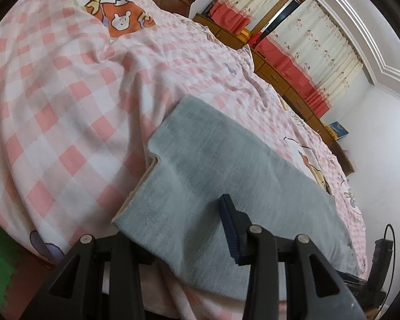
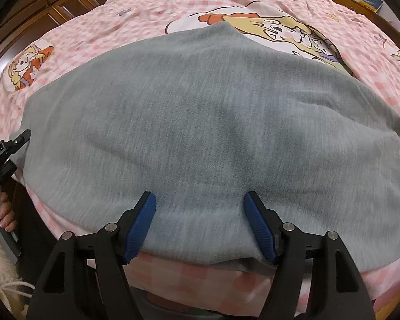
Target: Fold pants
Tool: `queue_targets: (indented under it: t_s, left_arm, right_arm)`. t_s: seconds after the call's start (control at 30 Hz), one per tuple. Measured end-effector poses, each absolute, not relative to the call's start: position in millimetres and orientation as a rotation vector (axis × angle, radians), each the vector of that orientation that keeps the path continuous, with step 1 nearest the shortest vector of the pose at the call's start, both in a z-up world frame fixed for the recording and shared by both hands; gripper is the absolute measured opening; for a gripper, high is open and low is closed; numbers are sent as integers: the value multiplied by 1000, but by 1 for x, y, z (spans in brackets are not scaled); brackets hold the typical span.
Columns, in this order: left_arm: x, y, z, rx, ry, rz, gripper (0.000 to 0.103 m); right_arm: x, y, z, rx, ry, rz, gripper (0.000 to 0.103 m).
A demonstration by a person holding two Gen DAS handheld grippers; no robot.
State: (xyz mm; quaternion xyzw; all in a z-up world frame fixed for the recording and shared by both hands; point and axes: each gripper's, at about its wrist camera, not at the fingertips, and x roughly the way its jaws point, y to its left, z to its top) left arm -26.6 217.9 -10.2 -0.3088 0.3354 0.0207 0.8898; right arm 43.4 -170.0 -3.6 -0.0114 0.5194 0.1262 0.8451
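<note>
— Can you see both fingers of the left gripper [image 1: 173,236]?

— Only one blue pad [image 1: 230,229]. The other finger is under the grey pants [image 1: 213,176], so how the jaws stand cannot be told.

— And the pants' whole outline?

— No. In the right wrist view the right gripper [image 2: 200,224] covers part of their near edge, and the far right end runs out of the picture. What lies folded beneath is hidden.

— The person?

— Just a hand [image 2: 2,213] at the left border, mostly cut off.

— The book [image 1: 338,129] by the wall?

— Too small to read its cover.

— The bedsheet [image 1: 66,101]?

— Its checks blur near the left side.
</note>
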Motion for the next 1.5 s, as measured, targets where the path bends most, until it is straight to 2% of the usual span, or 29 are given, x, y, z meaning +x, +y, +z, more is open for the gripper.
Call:
queue_targets:
  t_s: [0.1,0.17,0.27,0.47,0.77,0.83,1.1,1.17,1.27,1.4,1.5]
  left_arm:
    - [-27,218,-10,-637,698,48,29]
    - [-27,220,-10,-642,700,36,13]
    - [-30,222,-3,-637,708,32,6]
    - [-44,208,34,-609,641,21,5]
    - [-41,133,86,-505,600,-80,5]
    - [-32,111,84,-491,625,-121,5]
    - [-5,27,47,-358,804,-217,5]
    - [-2,15,38,-309,833,-221,6]
    - [-5,11,34,-299,835,-217,6]
    - [-5,17,31,-348,841,-232,7]
    - [-6,18,33,-354,846,-259,16]
  right_arm:
    - [42,-171,-4,-22,1090,267,71]
    - [40,-173,-3,-14,1081,269,71]
    - [38,-175,-3,-6,1066,280,71]
    - [34,-181,4,7,1072,316,71]
    - [27,-202,21,160,1120,383,59]
    - [31,-205,28,181,1145,383,55]
    - [48,-209,48,277,1119,415,55]
    - [54,-207,44,384,1123,483,55]
    - [62,-198,30,566,1183,609,55]
    - [73,-179,27,637,1216,666,55]
    - [80,-162,34,600,1215,662,55]
